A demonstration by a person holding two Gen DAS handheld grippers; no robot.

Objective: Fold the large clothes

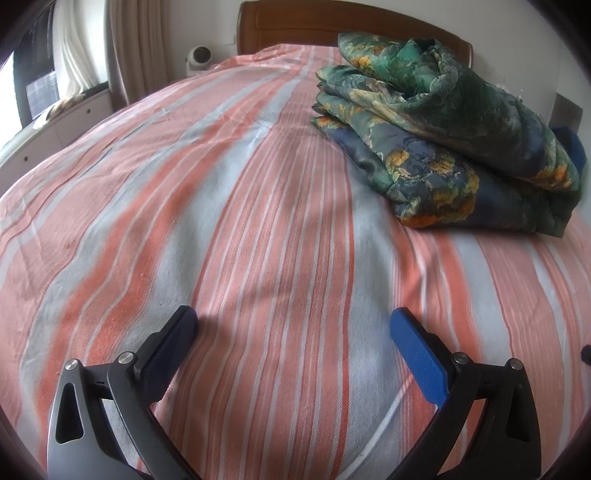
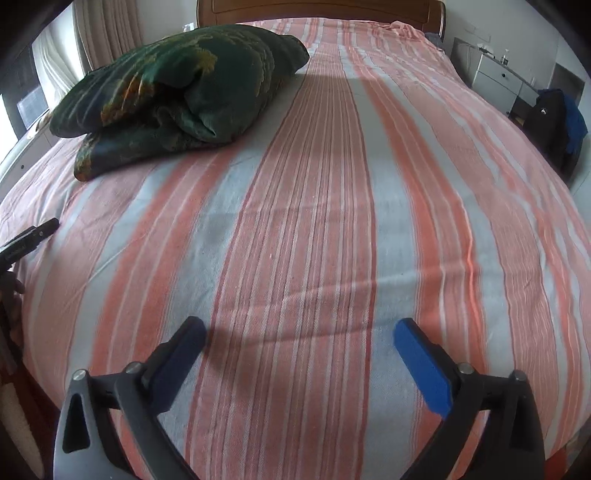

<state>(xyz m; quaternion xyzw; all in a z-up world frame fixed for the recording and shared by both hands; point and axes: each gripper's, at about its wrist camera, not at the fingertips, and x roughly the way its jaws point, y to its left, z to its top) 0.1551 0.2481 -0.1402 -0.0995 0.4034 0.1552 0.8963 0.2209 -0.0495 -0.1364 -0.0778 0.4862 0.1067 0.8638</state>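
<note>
A folded green and blue floral cloth (image 1: pixel 454 129) lies in a thick bundle on the striped bed sheet (image 1: pixel 258 229), far right in the left wrist view. It also shows in the right wrist view (image 2: pixel 173 96), at the far left of the bed (image 2: pixel 332 221). My left gripper (image 1: pixel 293 325) is open and empty, low over the sheet, well short of the bundle. My right gripper (image 2: pixel 301 334) is open and empty over the sheet's near part. The tip of the left gripper's finger (image 2: pixel 35 232) shows at the left edge of the right wrist view.
A wooden headboard (image 1: pixel 332 26) stands at the far end. Curtains (image 1: pixel 136 44) and a window are at the left, with a small white fan (image 1: pixel 199 59). A white drawer unit (image 2: pixel 498 81) and a dark bag (image 2: pixel 554 122) stand right of the bed.
</note>
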